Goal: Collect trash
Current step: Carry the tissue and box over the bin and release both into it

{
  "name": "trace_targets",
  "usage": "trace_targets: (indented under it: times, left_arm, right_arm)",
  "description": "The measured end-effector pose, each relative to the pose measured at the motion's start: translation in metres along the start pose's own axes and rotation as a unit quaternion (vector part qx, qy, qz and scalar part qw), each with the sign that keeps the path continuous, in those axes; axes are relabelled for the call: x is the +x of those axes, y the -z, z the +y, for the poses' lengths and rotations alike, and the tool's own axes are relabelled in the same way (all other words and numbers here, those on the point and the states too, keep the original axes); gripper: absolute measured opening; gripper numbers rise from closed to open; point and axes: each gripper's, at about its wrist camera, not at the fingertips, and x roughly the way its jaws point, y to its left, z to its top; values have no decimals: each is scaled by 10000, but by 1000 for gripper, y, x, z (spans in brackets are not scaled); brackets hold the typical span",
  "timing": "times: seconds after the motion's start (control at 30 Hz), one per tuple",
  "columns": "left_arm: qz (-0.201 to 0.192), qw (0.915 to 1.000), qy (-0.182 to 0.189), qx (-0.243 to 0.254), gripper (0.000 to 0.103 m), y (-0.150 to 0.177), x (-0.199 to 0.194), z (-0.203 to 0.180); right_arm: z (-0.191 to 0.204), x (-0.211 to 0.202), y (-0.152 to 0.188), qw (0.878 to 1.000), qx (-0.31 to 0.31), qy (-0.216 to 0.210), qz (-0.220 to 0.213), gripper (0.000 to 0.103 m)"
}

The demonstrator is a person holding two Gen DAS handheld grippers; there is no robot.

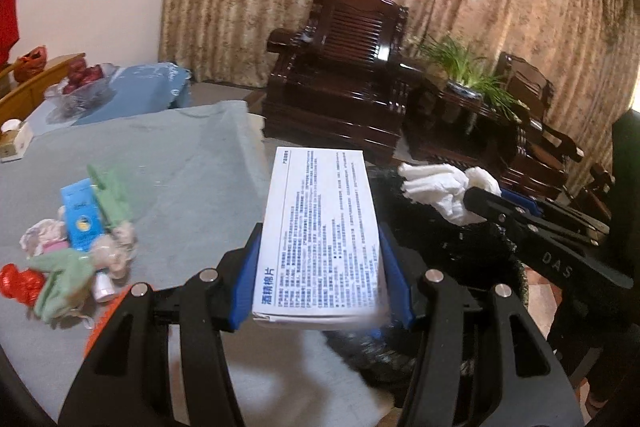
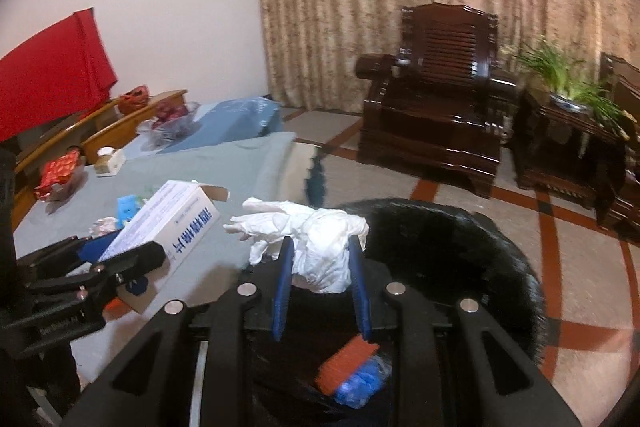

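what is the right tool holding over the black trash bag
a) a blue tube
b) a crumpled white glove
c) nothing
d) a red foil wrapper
b: the right tool is clamped on a crumpled white glove above the black trash bag, while the left tool grips the white box.

Left gripper (image 1: 320, 267) clamps white box (image 1: 320, 227).
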Motion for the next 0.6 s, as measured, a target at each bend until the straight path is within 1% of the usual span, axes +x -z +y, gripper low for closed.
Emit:
trace_targets:
  times: [0.23,0.4,0.5,0.53,0.57,0.6]
  left_arm:
    - [175,9994,227,189,53,-1,27,-28]
    - [229,9984,383,343,53,-2,41,-45]
    - [260,9978,450,409,55,-1,48,-54]
    - [266,9976,492,407,56,-1,50,-56]
    - [294,9973,539,408,66,-2,52,-57]
    - [312,9970,571,410,74,-1,54,-57]
  right_arm:
    - [-37,-2,14,9990,221,368,107,27]
    - [-54,0,18,9979,304,542,174,27]
    - [-60,1,22,9972,322,637,217,30]
    - [-61,0,25,9970,322,667,233,33]
    - [-63,1,26,9965,324,729,254,36]
    - [-65,1,27,9960,328,782,266,36]
